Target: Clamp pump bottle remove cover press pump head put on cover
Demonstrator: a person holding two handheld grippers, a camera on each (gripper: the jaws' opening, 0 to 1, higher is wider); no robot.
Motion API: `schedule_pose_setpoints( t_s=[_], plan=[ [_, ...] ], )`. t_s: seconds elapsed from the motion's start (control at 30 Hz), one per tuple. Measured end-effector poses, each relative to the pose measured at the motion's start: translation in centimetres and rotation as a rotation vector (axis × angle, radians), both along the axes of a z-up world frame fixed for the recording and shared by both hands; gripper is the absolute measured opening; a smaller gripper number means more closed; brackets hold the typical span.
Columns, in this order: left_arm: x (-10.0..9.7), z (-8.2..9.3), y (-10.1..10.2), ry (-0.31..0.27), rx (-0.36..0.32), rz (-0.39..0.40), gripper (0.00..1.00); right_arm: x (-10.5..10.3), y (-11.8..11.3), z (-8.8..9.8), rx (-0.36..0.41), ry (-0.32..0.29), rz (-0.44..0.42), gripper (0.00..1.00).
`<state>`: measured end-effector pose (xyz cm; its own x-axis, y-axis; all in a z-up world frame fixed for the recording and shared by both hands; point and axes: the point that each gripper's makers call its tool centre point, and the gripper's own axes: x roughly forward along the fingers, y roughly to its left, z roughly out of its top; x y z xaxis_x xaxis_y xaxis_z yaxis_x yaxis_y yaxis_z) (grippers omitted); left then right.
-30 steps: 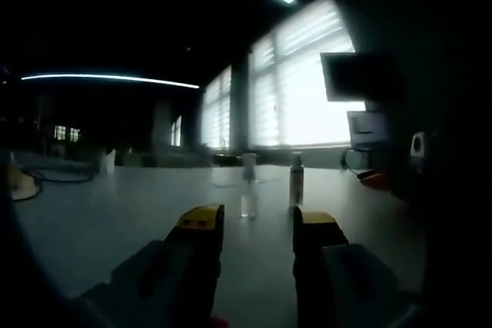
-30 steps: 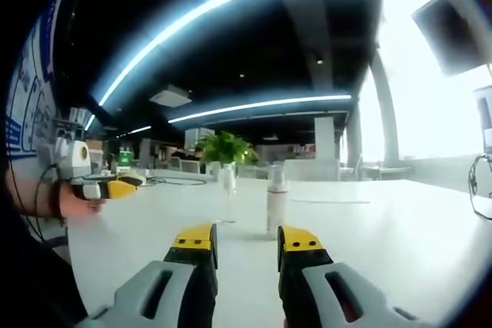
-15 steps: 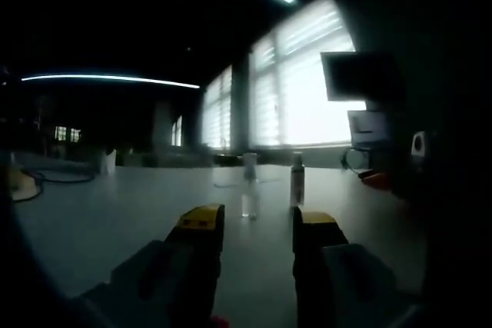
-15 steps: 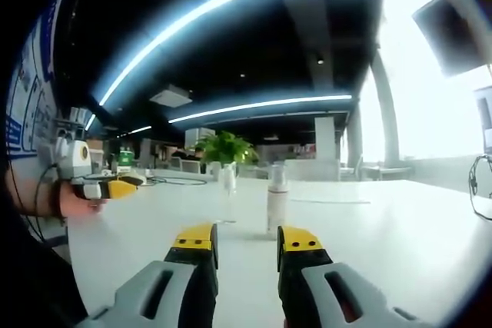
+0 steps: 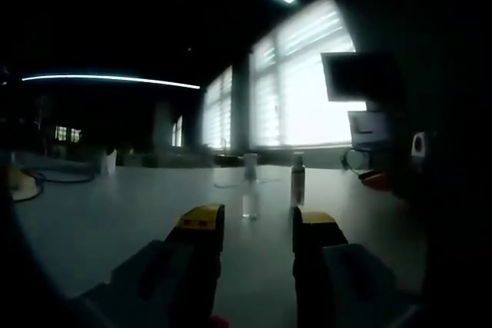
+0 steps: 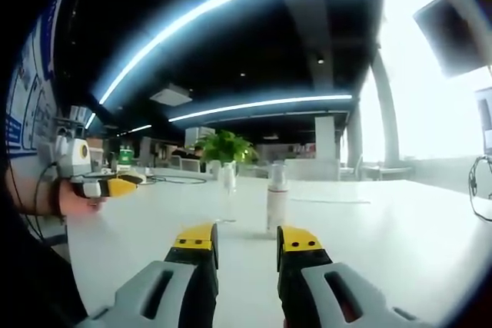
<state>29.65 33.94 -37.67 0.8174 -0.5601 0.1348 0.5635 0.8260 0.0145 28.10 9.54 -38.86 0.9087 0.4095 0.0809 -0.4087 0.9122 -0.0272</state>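
Two small bottles stand upright on a white table. In the right gripper view the capped pump bottle (image 6: 276, 197) stands just ahead of my right gripper (image 6: 244, 240), whose yellow-tipped jaws are open and hold nothing. A thinner clear bottle (image 6: 227, 187) is to its left. My left gripper (image 6: 108, 187) enters from the left, held by a hand. In the dim left gripper view my left gripper (image 5: 257, 224) is open and empty, with the clear bottle (image 5: 249, 186) ahead between the jaws and the pump bottle (image 5: 297, 179) further right.
The white table (image 6: 384, 243) stretches wide around the bottles. A green plant (image 6: 223, 147) stands behind them. Cables (image 5: 54, 176) lie at the far left of the table, and a monitor (image 5: 360, 78) hangs by bright windows. A red object (image 5: 375, 180) sits near the table's right edge.
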Motion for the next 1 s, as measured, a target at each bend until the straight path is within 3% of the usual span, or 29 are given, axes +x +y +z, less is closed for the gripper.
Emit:
schedule_pose_setpoints(
  t_s=[1.0],
  plan=[
    [-0.13, 0.02, 0.1, -0.003, 0.002, 0.0, 0.26, 0.02, -0.05, -0.11, -0.004, 0.002, -0.003, 0.25]
  ],
)
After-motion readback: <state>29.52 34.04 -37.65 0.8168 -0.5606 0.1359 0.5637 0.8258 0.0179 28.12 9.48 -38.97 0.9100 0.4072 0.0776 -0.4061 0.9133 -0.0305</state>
